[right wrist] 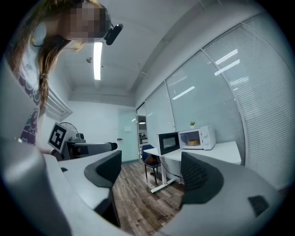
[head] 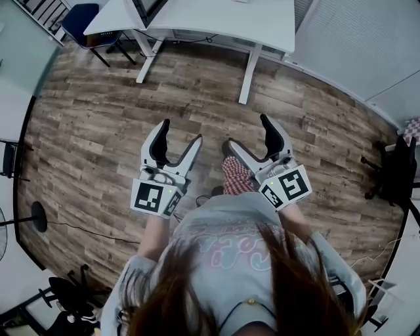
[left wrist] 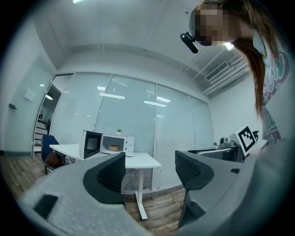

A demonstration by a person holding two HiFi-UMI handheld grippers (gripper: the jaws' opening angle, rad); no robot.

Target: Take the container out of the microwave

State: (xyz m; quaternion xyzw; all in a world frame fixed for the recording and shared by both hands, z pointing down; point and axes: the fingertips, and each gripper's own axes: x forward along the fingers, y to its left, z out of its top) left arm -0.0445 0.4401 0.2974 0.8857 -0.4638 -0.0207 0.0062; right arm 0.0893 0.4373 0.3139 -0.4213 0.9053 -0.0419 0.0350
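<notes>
- Container point(left wrist: 114, 148): one, tan, sitting inside the microwave point(left wrist: 125, 144), on the white table point(left wrist: 144, 161), well apart from both grippers.
- Step, as judged: walk up square to the opening (door point(left wrist: 91, 144) hangs open at its left).
- Count: one microwave, two grippers. Left gripper point(left wrist: 150, 168) and right gripper point(right wrist: 151, 170) have jaws apart, nothing between.

Grippers, 2: left gripper point(head: 181, 133), right gripper point(head: 246, 131). Fingers point(head: 159, 141), 2 per gripper, 4 in all. Marker cubes point(head: 156, 198), 2, one per gripper. Microwave point(left wrist: 108, 144), 1. Container point(left wrist: 113, 148), 1. Potted plant point(left wrist: 119, 131), 1. White counter point(left wrist: 145, 161), 1. Blue chair point(head: 88, 18), 1, at 11 o'clock in head view. Person point(head: 223, 243), 1.
</notes>
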